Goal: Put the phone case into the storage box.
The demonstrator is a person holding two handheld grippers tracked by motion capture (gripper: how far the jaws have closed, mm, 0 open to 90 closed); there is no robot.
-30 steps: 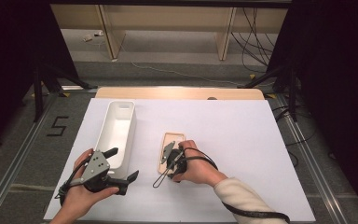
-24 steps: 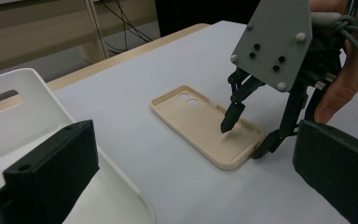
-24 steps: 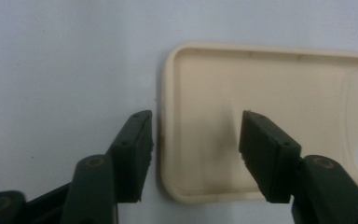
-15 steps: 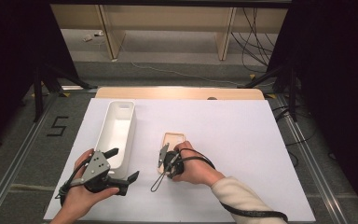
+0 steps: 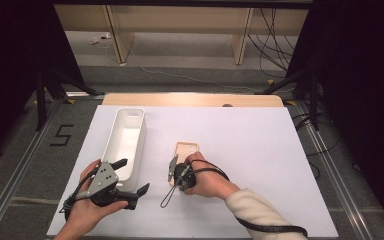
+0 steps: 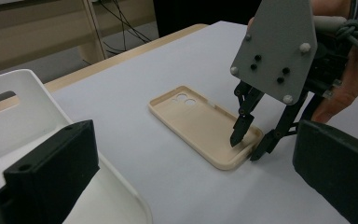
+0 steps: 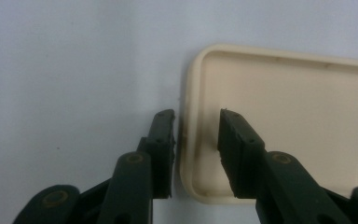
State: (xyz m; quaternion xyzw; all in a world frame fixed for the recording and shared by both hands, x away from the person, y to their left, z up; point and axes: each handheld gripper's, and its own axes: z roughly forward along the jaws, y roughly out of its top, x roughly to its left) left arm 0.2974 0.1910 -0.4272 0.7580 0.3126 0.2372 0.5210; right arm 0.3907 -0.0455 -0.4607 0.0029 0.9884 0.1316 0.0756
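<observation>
Starting at the left side of the white tabletop [image 5: 260,150]: the long white plastic bin [image 5: 125,142] lies lengthwise near the left edge, empty as far as I can see. Just in front of its near end, the left gripper [image 5: 130,177] hovers by the front-left corner with its jaws spread wide, holding nothing.

Moving right, the cream-coloured soft plastic phone case [image 6: 205,125] lies open side up around the middle of the tabletop, camera cutouts at the far end. The right gripper [image 7: 196,140] is on its near short end, jaws parted and straddling the rim, one inside the shell and one outside on the tabletop. Not pinched yet.

Handling guess: this thing looks super light and a bit flexy, thin-walled, probably rubbery enough not to slip much. The raised rim is the obvious hold, since the flat back gives nothing to pinch. Grabbed at one end it'll likely droop or twist a little, so a firm bite is fine; nothing fragile here.

Compared with a second ago, the right hand sits slightly closer to the front edge, with the case more exposed. Bin and left gripper look unchanged.
</observation>
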